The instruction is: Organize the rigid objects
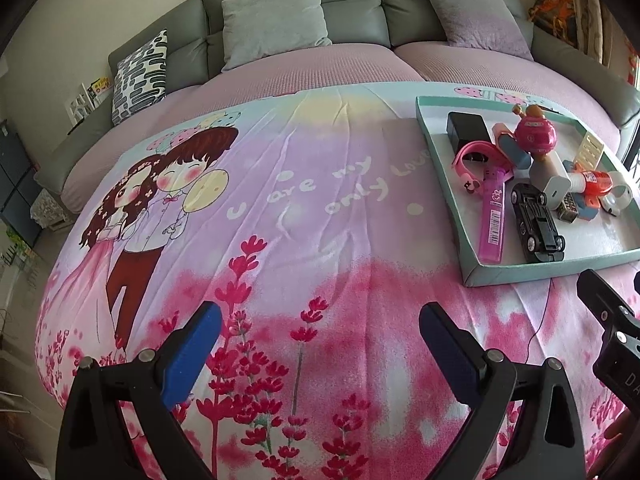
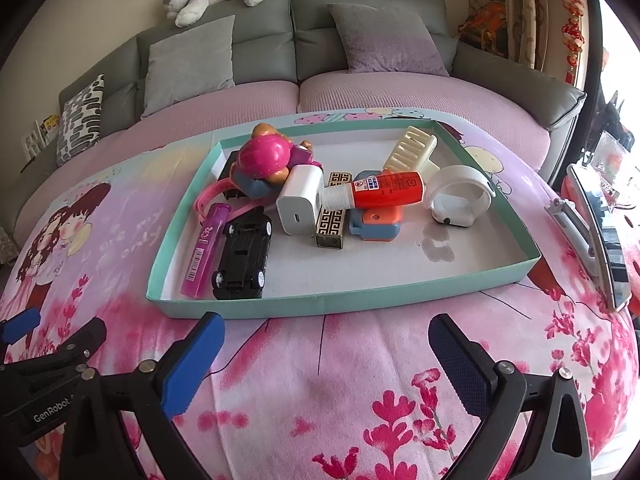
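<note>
A shallow mint-green cardboard tray [image 2: 400,300] with a white floor sat on the pink cartoon-printed cloth [image 2: 360,360] that covered the table, in front of a grey sofa [image 2: 360,12]. Its contents were heaped toward the far left side. A black toy car [image 2: 242,254] lay near the front left corner, just beside a flat translucent purple plastic case [image 2: 206,250] that ran along the left wall. Behind them a white charger block [image 2: 299,200] stood against a black-and-cream patterned box [image 2: 331,216]. A red glue bottle with a white cap [image 2: 376,190] lay tilted across an orange-and-blue block [image 2: 374,220]. A magenta round toy figure [image 2: 266,156] topped the pile, a pink strap [image 2: 212,196] curled to its left, and a cream plastic comb [image 2: 412,152] and a white watch-like band [image 2: 458,196] lay toward the right.

Both grippers hovered over the cloth on the near side of the tray, holding nothing. The left gripper [image 1: 320,336] had its blue pads spread wide; the right gripper [image 2: 326,344] was spread equally wide.
</note>
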Motion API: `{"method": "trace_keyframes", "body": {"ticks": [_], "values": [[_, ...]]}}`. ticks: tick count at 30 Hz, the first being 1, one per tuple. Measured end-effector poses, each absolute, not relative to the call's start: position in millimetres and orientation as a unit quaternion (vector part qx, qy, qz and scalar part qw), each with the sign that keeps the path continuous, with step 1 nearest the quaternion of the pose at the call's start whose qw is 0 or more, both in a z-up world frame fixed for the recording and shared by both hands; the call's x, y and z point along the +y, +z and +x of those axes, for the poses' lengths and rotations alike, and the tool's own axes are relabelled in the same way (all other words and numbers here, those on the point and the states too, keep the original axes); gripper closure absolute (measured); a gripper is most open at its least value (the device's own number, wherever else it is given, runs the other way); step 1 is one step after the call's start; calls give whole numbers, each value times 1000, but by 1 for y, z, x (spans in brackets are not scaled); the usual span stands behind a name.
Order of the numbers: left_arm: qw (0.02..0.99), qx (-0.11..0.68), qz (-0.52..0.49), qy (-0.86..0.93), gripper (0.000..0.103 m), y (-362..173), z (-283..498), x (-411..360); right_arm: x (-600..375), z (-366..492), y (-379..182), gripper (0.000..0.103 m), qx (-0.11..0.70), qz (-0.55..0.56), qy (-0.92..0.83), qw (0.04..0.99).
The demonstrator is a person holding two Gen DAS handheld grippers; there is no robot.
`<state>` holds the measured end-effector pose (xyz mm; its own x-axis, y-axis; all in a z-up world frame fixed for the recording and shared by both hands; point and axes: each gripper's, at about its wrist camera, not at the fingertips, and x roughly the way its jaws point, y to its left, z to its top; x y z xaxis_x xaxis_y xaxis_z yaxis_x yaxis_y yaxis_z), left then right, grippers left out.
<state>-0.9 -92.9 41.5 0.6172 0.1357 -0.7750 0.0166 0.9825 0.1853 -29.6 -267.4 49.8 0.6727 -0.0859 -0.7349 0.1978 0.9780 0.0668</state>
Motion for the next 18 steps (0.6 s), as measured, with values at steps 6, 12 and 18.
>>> {"method": "trace_keyframes", "body": {"ticks": [6,12,18], "values": [[894,439,87,37,4,40,0,-91,-268,-30,48,0,398,72,-81,911],[893,439,86,40,4,39,0,-91,-266,-30,48,0,398,69,-81,911],[893,441,86,40,4,38,0,-91,-267,-30,47,0,401,73,-81,910]]}}
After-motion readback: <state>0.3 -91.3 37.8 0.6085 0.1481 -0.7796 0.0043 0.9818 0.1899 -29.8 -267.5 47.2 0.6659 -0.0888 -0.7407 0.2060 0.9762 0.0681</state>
